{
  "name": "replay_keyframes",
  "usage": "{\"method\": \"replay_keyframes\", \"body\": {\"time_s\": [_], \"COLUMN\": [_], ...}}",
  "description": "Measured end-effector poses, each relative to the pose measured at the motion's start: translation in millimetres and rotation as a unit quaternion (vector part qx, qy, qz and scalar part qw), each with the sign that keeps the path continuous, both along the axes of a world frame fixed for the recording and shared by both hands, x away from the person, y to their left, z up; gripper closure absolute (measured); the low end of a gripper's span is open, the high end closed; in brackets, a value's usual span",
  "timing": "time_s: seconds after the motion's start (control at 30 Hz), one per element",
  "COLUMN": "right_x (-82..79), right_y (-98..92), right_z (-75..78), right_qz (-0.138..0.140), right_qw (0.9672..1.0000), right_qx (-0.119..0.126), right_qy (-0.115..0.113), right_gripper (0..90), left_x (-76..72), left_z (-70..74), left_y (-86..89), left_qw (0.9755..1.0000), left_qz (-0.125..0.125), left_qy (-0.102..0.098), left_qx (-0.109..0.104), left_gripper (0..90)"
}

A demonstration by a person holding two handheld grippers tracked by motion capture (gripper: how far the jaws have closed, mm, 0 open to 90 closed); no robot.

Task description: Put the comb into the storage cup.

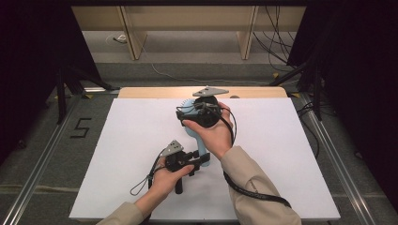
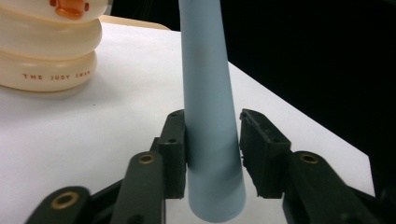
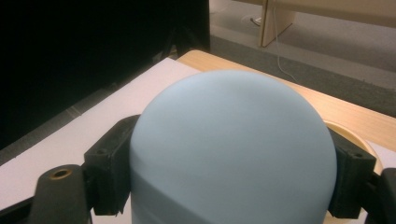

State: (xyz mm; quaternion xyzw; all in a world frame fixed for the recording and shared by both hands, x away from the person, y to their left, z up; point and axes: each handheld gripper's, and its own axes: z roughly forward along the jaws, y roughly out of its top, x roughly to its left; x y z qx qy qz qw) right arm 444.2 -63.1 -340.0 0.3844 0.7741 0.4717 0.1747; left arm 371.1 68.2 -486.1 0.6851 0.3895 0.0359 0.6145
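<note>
Hairbrush [image 1: 202,149], 1 pale-blue piece, is held at table [image 1: 291,154] centre: head clenched by right gripper [image 1: 196,111] at 12 o'clock, handle flanked by left gripper [image 1: 201,160], 1 pad touching. "THE JUDY SWAN" is read on 1 cream container [image 2: 46,51].

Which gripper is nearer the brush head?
Right. The right gripper clamps the head; the left gripper sits at the far end of the handle, jaws loose around it.

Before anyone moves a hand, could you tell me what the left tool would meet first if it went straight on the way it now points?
Probably the blue brush handle that rises between its jaws; one pad touches it, the other stands slightly off. The cream container sits aside.
</note>
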Motion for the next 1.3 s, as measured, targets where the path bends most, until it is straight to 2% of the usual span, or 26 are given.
{"method": "replay_keyframes", "body": {"time_s": [0.1,0.17,0.3,0.37,0.43,0.53,0.63,0.73,0.83,0.97,1.13,1.3], "right_x": [-0.1,-0.2,-0.8,-1.4,-1.7,-2.2,-2.2,-2.7,-2.8,-3.1,-3.6,-3.1], "right_y": [-1.1,-1.7,-4.3,-5.7,-7.4,-10.2,-13.3,-15.9,-17.0,-17.2,-19.0,-21.5], "right_z": [-0.4,-0.4,0.9,1.7,2.0,2.1,3.0,4.9,6.3,6.7,7.8,9.6], "right_qz": [-0.003,-0.007,-0.019,-0.022,-0.024,-0.031,-0.036,-0.04,-0.044,-0.046,-0.049,-0.053], "right_qw": [1.0,0.9999,0.9996,0.9995,0.9993,0.9989,0.9985,0.9981,0.9977,0.9972,0.9964,0.9956], "right_qx": [0.003,0.006,0.011,0.011,0.012,0.012,0.019,0.021,0.024,0.027,0.029,0.032], "right_qy": [-0.003,-0.007,-0.015,-0.019,-0.024,-0.032,-0.036,-0.041,-0.047,-0.053,-0.063,-0.07], "right_gripper": [21.0,21.0,21.0,21.0,21.0,21.0,21.0,21.0,21.1,21.1,21.1,21.0], "left_x": [0.2,-0.1,-0.8,-2.2,-4.3,-6.0,-8.9,-13.3,-16.2,-17.4,-20.2,-22.1], "left_z": [1.8,3.7,7.3,9.8,12.6,16.1,18.1,17.5,16.3,17.3,16.1,13.3], "left_y": [1.5,2.2,4.8,7.0,10.3,16.0,21.1,28.0,35.8,46.7,63.3,75.9], "left_qw": [0.9999,0.9994,0.9983,0.9969,0.9946,0.9925,0.9908,0.9874,0.9852,0.984,0.981,0.9806], "left_qz": [0.002,0.004,0.011,0.011,0.013,0.019,0.011,0.004,0.011,0.024,0.037,0.048], "left_qy": [-0.008,-0.017,-0.016,-0.017,-0.027,-0.036,-0.045,-0.057,-0.062,-0.065,-0.074,-0.086], "left_qx": [0.013,0.031,0.055,0.076,0.099,0.115,0.127,0.148,0.159,0.165,0.176,0.169], "left_gripper": [53.9,47.4,33.7,24.6,16.3,13.1,8.4,3.4,0.0,0.0,0.0,0.0]}}
